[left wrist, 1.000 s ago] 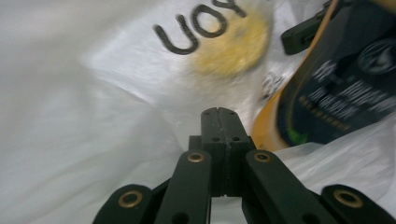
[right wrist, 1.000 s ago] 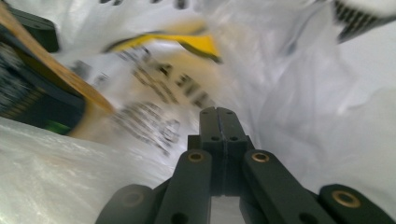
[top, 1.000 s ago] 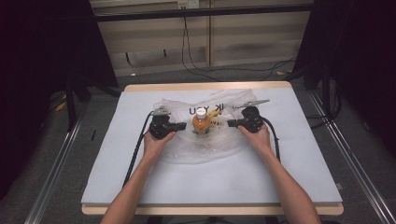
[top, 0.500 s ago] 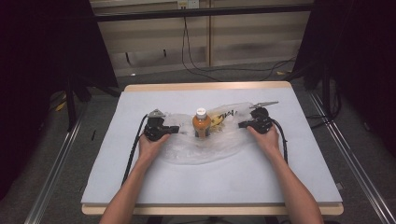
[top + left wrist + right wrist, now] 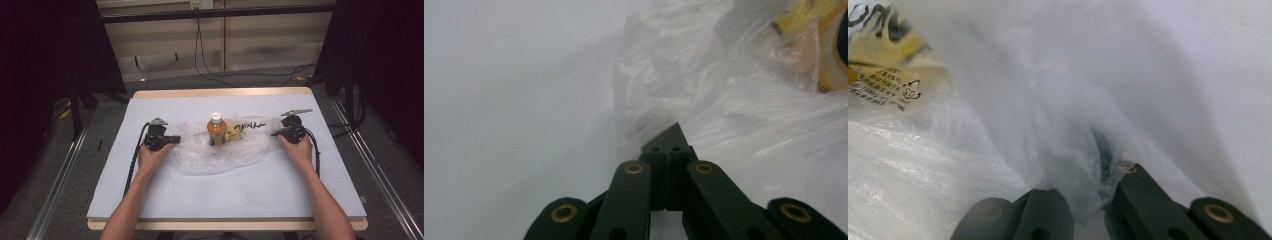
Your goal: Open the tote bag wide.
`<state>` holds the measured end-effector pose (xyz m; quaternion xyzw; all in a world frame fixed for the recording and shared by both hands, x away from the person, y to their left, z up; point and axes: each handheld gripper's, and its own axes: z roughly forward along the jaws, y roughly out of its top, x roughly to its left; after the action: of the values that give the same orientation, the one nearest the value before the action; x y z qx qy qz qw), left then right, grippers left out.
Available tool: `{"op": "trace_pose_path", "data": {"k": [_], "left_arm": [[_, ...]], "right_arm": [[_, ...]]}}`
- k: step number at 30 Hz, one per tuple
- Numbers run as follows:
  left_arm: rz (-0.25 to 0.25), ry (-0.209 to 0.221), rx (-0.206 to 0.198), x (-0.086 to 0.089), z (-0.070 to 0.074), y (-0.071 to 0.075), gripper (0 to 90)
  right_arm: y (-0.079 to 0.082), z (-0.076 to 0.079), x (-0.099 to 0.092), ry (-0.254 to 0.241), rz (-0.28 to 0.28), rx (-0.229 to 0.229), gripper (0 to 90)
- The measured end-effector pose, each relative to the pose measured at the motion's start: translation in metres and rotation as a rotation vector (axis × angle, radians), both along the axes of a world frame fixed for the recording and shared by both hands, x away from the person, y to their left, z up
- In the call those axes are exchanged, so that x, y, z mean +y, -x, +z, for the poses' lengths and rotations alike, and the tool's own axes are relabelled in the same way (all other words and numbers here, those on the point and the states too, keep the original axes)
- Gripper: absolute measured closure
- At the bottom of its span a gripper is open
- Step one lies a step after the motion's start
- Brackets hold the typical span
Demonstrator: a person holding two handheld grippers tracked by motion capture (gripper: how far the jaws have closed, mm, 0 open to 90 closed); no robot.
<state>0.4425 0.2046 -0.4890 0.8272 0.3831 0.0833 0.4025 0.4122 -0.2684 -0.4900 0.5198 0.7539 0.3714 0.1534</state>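
Gripper jaws on both sides are fully closed on film: the left gripper [image 5: 170,139] has the left edge of the clear, crinkled plastic bag [image 5: 200,152] pinched between its meeting jaws, as is seen in the left gripper view [image 5: 667,145], and the right gripper [image 5: 278,133] has the bag's right edge bunched between its jaws in the right gripper view [image 5: 1088,200]. The bag is spread flat across the middle of the pale grey worktop [image 5: 150,200], stretched between the two grippers. An upright amber bottle with a white cap [image 5: 216,131] stands at the bag's middle, with a yellow printed label [image 5: 234,132] just beside it; whether the bottle is inside the film cannot be told.

If the bag is pulled wider or unevenly, the bottle is judged likely to be tipped, since it stands tall on a small base. Thin film may also be torn at the pinch points or slipped from the jaws.

Open worktop lies all around the bag, widest towards the near edge. Each gripper is well inside the side edges; the far edge is closer.
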Motion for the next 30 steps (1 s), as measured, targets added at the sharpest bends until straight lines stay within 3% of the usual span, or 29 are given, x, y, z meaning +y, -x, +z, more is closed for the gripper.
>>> {"op": "trace_pose_path", "data": {"k": [2, 5, 11, 12, 13, 19, 21, 25, 26, 28, 30], "left_arm": [[0.005, 0.021, 0.026, 0.015, 0.000, 0.000, 90.0], [0.009, 0.028, 0.025, 0.020, -0.001, 0.000, 90.0], [-0.037, 0.010, 0.014, 0.016, 0.004, 0.005, 90.0], [-0.044, 0.006, 0.003, 0.015, 0.007, 0.008, 90.0], [-0.069, 0.006, -0.006, 0.013, 0.014, 0.013, 90.0], [-0.112, 0.020, -0.062, 0.015, 0.038, 0.029, 90.0], [-0.134, 0.015, -0.089, 0.017, 0.050, 0.037, 90.0], [-0.157, 0.022, -0.097, 0.015, 0.061, 0.041, 90.0], [-0.183, 0.009, -0.110, 0.010, 0.067, 0.044, 90.0], [-0.199, 0.011, -0.111, 0.007, 0.070, 0.044, 90.0], [-0.227, -0.014, -0.111, -0.002, 0.076, 0.039, 90.0]], "right_arm": [[0.000, 0.001, -0.002, 0.009, -0.008, 0.003, 90.0], [0.000, 0.000, -0.004, -0.003, -0.002, 0.002, 90.0], [0.003, 0.003, -0.001, -0.009, 0.030, 0.005, 90.0], [0.005, 0.004, 0.001, -0.028, 0.040, 0.008, 90.0], [0.008, 0.010, 0.004, -0.058, 0.082, -0.018, 90.0], [0.022, 0.028, 0.009, -0.107, 0.145, -0.066, 90.0], [0.035, 0.038, 0.007, -0.109, 0.174, -0.088, 90.0], [0.047, 0.049, 0.006, -0.105, 0.207, -0.091, 90.0], [0.053, 0.057, 0.008, -0.102, 0.229, -0.103, 90.0], [0.055, 0.060, 0.009, -0.102, 0.242, -0.107, 90.0], [0.054, 0.068, 0.013, -0.091, 0.260, -0.107, 90.0]]}}
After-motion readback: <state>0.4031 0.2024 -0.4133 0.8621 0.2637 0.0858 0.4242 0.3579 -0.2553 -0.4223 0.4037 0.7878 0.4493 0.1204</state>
